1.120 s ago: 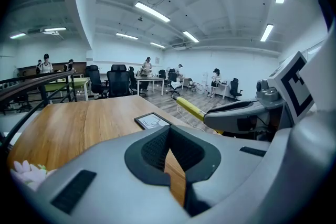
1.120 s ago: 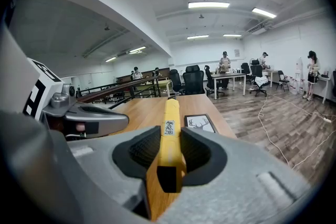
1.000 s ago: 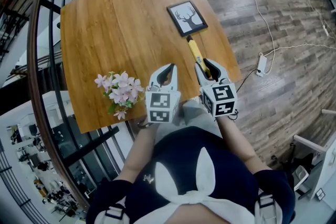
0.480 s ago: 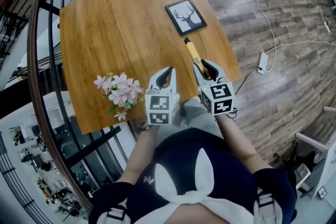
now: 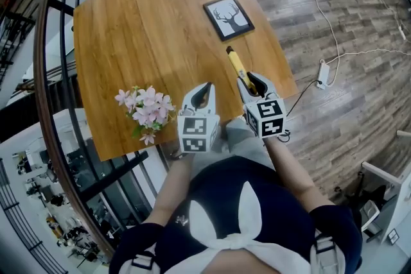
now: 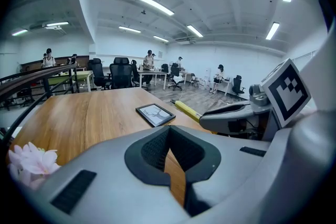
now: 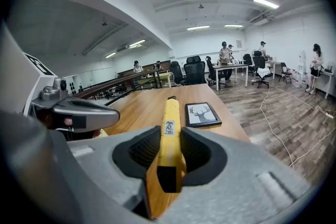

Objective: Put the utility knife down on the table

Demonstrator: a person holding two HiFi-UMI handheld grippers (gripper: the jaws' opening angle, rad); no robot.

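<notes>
Basically no visible change: right hand-held gripper (image 5: 251,81) still clamped on yellow utility knife (image 5: 236,62), tip out over bench (image 5: 128,22), short of deer picture frame (image 5: 229,18). Bench contact unclear, release pending. Left hand-held gripper (image 5: 205,90) closed, empty, alongside.

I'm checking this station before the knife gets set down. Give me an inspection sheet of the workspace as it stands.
Surface: wooden table, level.
Job's things: yellow utility knife held over the table, pointing toward the deer picture; contact with the table unclear.
Clutter: deer picture lying flat; pink flowers near the table's near edge.
Grippers: right gripper shut on the utility knife; left gripper jaws together, nothing between them.
Cables: white cable and plug block on the floor, off the table.
Surroundings: plank floor, curved railing, people at desks far off.
</notes>
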